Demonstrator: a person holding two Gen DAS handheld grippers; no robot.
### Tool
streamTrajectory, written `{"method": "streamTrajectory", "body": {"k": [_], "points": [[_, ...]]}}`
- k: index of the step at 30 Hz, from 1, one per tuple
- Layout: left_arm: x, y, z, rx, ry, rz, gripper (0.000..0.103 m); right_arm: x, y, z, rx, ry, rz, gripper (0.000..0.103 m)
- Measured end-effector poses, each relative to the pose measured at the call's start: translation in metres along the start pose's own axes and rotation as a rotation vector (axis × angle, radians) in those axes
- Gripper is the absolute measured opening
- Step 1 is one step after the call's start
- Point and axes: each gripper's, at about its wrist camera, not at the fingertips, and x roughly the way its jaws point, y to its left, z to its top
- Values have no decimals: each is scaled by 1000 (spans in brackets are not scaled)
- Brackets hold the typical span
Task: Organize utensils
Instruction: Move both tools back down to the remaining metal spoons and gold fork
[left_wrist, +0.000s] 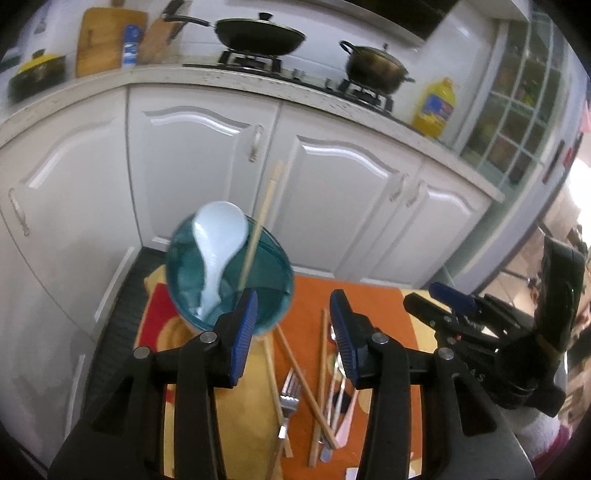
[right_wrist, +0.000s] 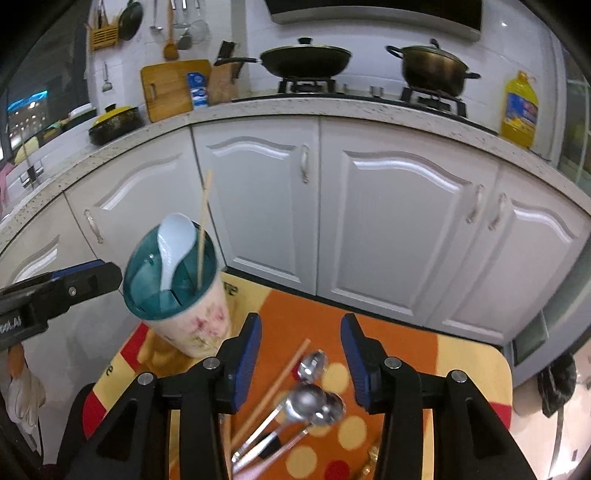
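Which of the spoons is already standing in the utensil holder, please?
The pale blue-white ceramic spoon stands bowl-up in the teal-rimmed holder, beside one chopstick. The metal spoons lie flat on the table between the right tongs, which are open.

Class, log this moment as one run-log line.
left hand-held gripper open | right hand-held gripper open | holder: spoon, chopstick

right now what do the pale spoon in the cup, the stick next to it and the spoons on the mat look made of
Pale spoon: glossy light blue, thick and rounded, likely ceramic or melamine; the look leaves it open.
Stick: a chopstick, matte tan, probably bamboo or wood.
Spoons on the mat: mirror-bright grey bowls with glints, so polished steel, some with pale handles.
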Motion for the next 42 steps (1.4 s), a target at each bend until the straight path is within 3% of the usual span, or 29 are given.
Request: {"method": "streamTrajectory", "body": {"k": [19, 27, 42], "points": [[27, -50, -28, 114, 81, -11, 40, -15, -48, -38, 63, 44, -69, 43], [46, -56, -39, 142, 128, 19, 40, -4, -74, -58, 132, 106, -56, 43], [65, -64, -47, 184, 161, 60, 40, 15, -86, -74, 176, 176, -39, 43]]}}
